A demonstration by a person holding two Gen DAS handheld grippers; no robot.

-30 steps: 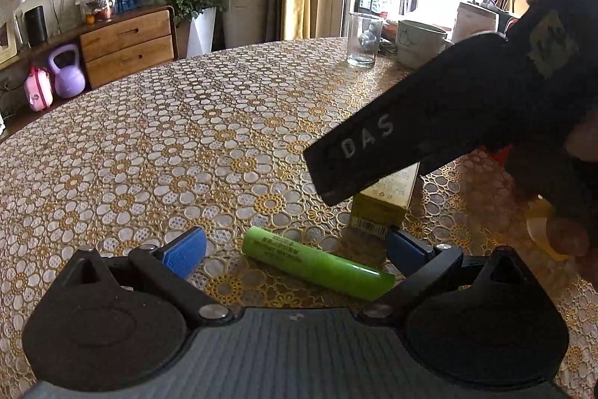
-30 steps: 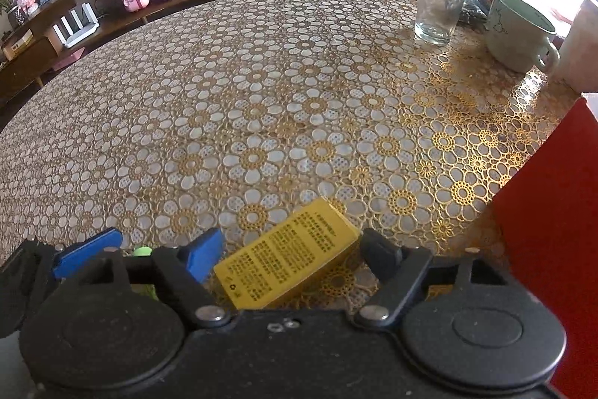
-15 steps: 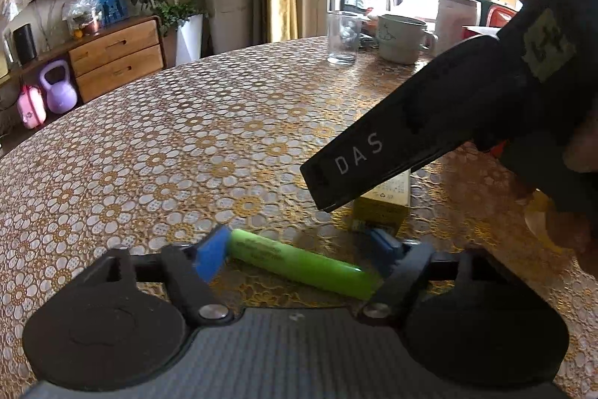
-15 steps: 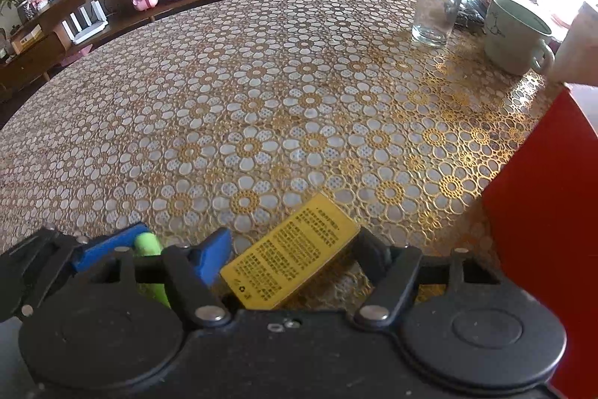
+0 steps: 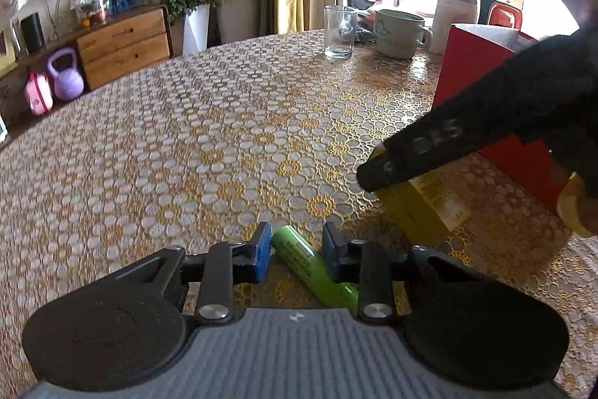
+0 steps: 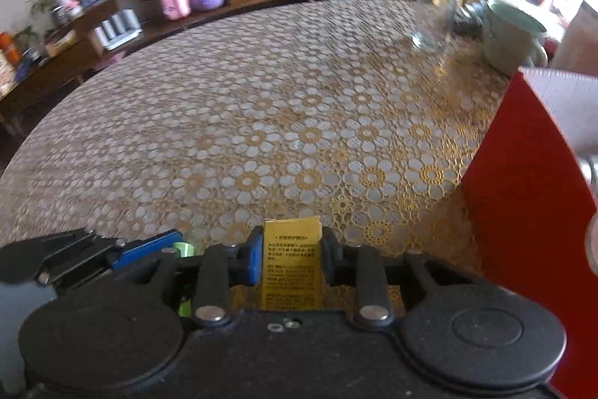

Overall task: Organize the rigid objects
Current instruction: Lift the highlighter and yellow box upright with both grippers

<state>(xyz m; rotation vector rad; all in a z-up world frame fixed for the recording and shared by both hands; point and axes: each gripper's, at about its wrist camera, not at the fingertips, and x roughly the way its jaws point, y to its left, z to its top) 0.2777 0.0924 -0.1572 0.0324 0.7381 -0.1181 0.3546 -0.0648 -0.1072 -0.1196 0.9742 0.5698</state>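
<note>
My left gripper [image 5: 295,249] is shut on a green cylindrical battery [image 5: 312,266], which lies slanted between the blue pads just above the flowered tablecloth. My right gripper [image 6: 289,257] is shut on a small yellow box [image 6: 291,268] with printed text. In the left wrist view the yellow box [image 5: 422,208] shows to the right, under the dark right gripper body [image 5: 467,141]. In the right wrist view the left gripper [image 6: 145,251] and a bit of the green battery [image 6: 184,248] show at lower left.
A red open box [image 6: 523,182] stands at the right; it also shows in the left wrist view [image 5: 482,70]. A drinking glass [image 5: 339,31], a pale green mug [image 5: 398,33] and a white container [image 5: 458,19] stand at the table's far edge.
Both grippers have closed: the left on the green battery, the right on the yellow box. The yellow box has turned to lie straight between the right pads and sits higher.
</note>
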